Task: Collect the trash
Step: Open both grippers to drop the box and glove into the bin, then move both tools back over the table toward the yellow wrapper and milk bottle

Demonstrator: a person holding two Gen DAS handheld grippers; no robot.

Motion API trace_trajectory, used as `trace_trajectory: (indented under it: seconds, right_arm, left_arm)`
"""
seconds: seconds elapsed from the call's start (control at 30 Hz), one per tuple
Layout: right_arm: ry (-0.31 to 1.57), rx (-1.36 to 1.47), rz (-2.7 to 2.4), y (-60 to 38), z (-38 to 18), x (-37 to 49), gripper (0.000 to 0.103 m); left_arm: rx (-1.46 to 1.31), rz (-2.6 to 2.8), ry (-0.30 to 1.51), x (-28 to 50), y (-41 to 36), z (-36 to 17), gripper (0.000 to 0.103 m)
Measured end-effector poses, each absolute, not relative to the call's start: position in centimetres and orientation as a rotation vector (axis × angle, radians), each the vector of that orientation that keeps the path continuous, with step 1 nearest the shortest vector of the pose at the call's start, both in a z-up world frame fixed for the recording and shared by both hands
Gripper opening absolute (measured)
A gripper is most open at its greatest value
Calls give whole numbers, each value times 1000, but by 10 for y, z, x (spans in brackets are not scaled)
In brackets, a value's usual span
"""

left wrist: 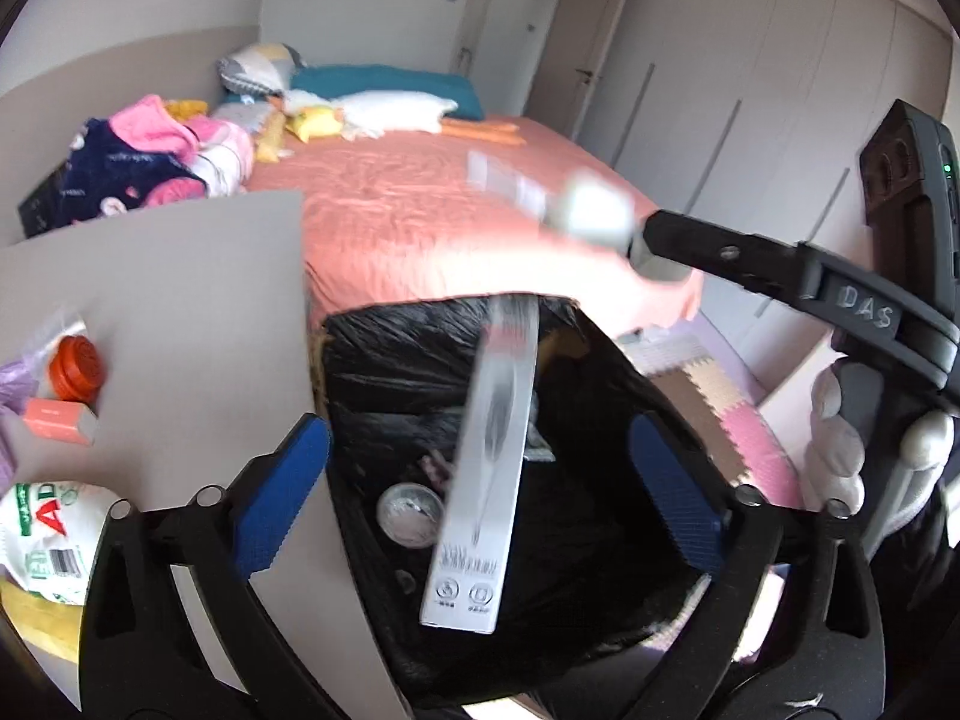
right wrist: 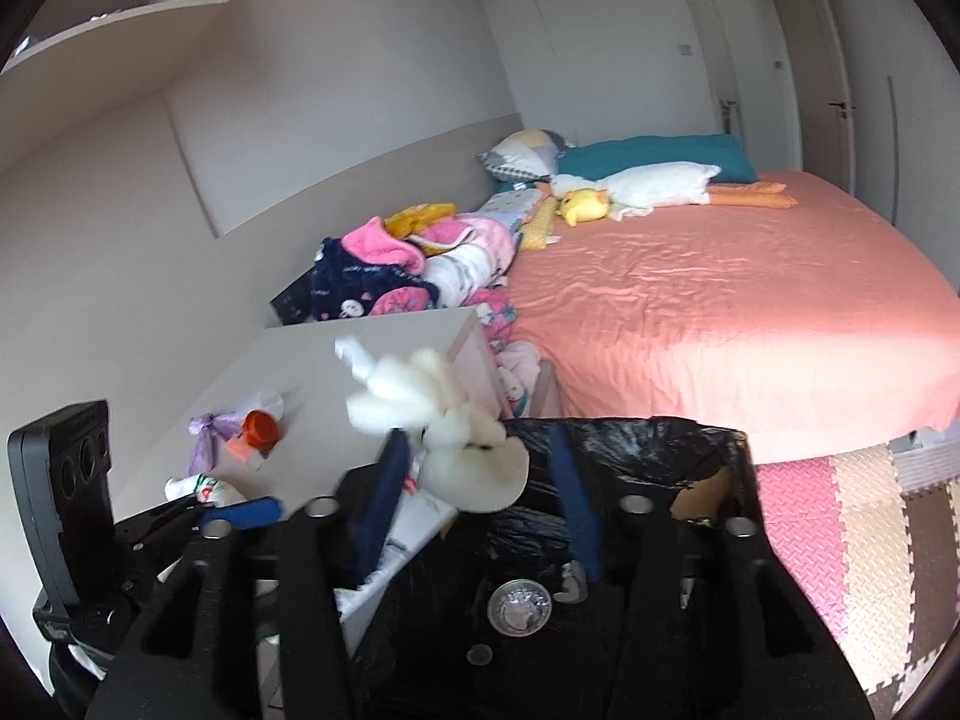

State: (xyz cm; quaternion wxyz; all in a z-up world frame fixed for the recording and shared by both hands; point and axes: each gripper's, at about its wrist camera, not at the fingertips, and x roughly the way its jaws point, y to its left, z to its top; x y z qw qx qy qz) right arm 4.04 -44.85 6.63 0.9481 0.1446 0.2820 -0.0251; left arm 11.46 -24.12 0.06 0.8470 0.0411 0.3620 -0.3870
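Hovering over the black-lined trash bin (left wrist: pixel 420 372), left gripper (left wrist: pixel 480 480) has its blue fingers (left wrist: pixel 282 498) spread wide, a long white box (left wrist: pixel 486 480) loose between them over the bin's mouth, untouched. Right gripper (right wrist: pixel 480 480), also above the bin beside the desk (right wrist: pixel 336 372), fingers apart, crumpled white tissue (right wrist: pixel 456 450) between them, contact unclear.

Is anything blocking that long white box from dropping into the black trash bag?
Nothing visible does. The long white box hangs over the mouth of the black trash bag, between the left tool's open blue pads and touching neither. Below it lies only trash already inside.
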Motion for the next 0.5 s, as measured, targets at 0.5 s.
trace_trajectory:
  seconds: [0.5]
  right_arm:
    - [587,315,-34,-448,61,45,82]
  left_arm:
    - [69,-730,739,118,-217,4,96]
